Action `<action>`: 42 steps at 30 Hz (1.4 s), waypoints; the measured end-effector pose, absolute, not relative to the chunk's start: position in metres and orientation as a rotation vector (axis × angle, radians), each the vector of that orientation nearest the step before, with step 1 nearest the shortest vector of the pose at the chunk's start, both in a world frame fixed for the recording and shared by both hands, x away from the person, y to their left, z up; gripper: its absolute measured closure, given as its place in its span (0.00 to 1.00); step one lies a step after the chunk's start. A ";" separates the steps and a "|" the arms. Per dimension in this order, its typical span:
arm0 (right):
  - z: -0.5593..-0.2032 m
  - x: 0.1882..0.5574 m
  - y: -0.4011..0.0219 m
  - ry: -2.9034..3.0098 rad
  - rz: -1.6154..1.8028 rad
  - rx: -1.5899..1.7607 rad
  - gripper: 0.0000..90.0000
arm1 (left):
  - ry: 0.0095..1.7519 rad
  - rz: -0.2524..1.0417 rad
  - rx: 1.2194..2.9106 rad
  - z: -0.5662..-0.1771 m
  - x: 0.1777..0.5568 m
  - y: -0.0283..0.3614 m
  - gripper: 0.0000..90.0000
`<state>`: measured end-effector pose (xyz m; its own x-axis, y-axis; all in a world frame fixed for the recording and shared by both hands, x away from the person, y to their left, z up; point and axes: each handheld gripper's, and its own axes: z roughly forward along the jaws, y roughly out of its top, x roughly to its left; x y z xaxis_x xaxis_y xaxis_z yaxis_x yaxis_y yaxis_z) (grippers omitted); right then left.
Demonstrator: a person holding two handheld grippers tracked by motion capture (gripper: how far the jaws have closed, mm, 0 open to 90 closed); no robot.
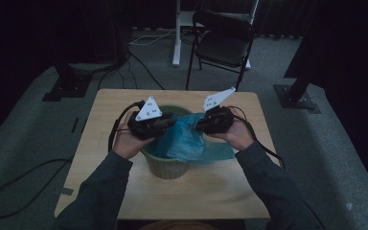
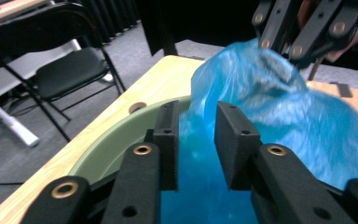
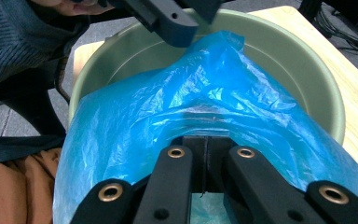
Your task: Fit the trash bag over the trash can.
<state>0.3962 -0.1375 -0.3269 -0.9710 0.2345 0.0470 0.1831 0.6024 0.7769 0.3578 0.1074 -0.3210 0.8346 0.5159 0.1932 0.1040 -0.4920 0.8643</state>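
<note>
A blue plastic bag [image 1: 184, 139] lies in and over a pale green basin [image 1: 165, 168] at the middle of the wooden table [image 1: 211, 187]. My right gripper [image 3: 206, 140] is shut on a fold of the bag [image 3: 191, 93], pinching it above the basin [image 3: 307, 60]; from the left gripper view it [image 2: 286, 46] holds the bag's raised top. My left gripper [image 2: 196, 116] stands open over the basin's near rim [image 2: 116, 140], with the bag [image 2: 270, 102] showing in the gap and neither pad pressing on it. From above, the left gripper [image 1: 170, 122] and right gripper [image 1: 199, 125] face each other.
A black folding chair [image 1: 223, 40] stands beyond the table's far edge, beside a white desk leg [image 1: 176, 33]. Cables run over the grey carpet at the left. Black stand bases sit at both far corners.
</note>
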 end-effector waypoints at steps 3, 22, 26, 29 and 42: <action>-0.327 0.396 -0.137 2.764 1.327 0.348 1.00 | 0.473 0.529 2.084 -0.321 0.364 0.099 0.69; -0.322 0.389 -0.147 2.703 1.274 0.364 0.82 | 0.505 0.574 2.064 -0.331 0.355 0.120 0.99; -0.319 0.390 -0.150 2.656 1.290 0.391 0.72 | 0.501 0.578 2.065 -0.331 0.354 0.121 0.99; -0.318 0.391 -0.151 2.621 1.276 0.407 0.68 | 0.498 0.577 2.061 -0.330 0.353 0.120 0.99; -0.321 0.401 -0.134 2.603 1.173 0.374 0.63 | 0.478 0.573 2.036 -0.327 0.351 0.118 0.99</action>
